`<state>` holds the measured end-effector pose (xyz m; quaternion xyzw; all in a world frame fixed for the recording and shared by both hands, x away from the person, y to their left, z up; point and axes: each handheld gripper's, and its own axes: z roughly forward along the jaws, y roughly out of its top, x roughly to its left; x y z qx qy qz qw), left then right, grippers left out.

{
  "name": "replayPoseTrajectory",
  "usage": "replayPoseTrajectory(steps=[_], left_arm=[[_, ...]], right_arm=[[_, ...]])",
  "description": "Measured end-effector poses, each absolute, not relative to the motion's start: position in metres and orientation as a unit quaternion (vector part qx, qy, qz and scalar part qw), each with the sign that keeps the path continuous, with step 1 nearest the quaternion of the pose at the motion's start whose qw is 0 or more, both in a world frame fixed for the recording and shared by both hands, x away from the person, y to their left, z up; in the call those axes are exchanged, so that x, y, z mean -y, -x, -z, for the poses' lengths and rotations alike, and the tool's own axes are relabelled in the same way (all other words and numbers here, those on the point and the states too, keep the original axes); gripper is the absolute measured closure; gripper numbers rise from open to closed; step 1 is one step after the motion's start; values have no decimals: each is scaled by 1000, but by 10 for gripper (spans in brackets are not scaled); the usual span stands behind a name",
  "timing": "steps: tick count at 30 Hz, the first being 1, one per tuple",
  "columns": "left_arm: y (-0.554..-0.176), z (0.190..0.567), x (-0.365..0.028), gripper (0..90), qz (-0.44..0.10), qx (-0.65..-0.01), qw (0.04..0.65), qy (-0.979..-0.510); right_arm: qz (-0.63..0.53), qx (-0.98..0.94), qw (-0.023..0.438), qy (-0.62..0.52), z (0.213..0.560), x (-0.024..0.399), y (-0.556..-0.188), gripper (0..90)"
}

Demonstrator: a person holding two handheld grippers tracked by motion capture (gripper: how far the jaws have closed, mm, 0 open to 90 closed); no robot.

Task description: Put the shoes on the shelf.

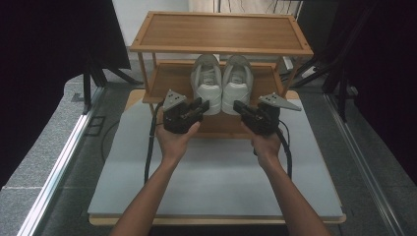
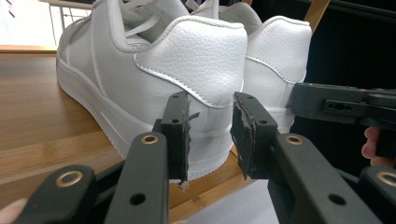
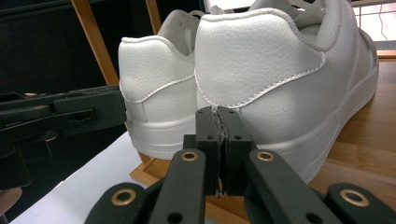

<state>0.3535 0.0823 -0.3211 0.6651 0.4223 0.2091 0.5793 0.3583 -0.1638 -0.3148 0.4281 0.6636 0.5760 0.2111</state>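
Note:
A pair of white sneakers stands on the lower shelf (image 1: 172, 81) of a wooden rack, heels toward me: the left shoe (image 1: 206, 82) (image 2: 187, 60) (image 3: 154, 79) and the right shoe (image 1: 238, 82) (image 2: 275, 60) (image 3: 271, 60). My left gripper (image 1: 201, 105) (image 2: 210, 105) is open, its jaws apart just short of the left shoe's heel with nothing between them. My right gripper (image 1: 238, 106) (image 3: 217, 114) is shut and empty, its tips close to the right shoe's heel. Each gripper view also catches the other gripper off to the side, as the black jaw (image 2: 336, 105) and the black jaw (image 3: 70, 114).
The rack's top shelf (image 1: 221, 29) hangs over the shoes, with wooden posts (image 3: 95, 42) at the sides. The rack stands at the far end of a white board (image 1: 211, 172) on the table. Dark curtains and stand legs flank both sides.

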Motion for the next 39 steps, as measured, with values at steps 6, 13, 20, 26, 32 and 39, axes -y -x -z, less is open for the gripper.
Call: replayPoseTrajectory(steps=[6,13,20,26,32,39], left_arm=[[-353,321,-82,667,-208,-423,580,-665],[-353,321,-81,669,-211,-426,580,-661],[-351,324,-80,668,-217,-426,584,-656],[-352,324,-82,627,-202,-424,592,-655],[-350,323,-89,558,-190,-414,604,-654],[-336,326,-99,486,-174,-399,615,-657]], right_arm=[[-576,-665,205,-428,314,165,-359,867],[-584,-661,191,-431,314,166,-360,837],[-594,-655,172,-434,313,168,-359,774],[-597,-653,178,-431,312,170,-356,718],[-596,-656,196,-420,313,175,-348,666],[-600,-664,209,-394,317,181,-335,611]])
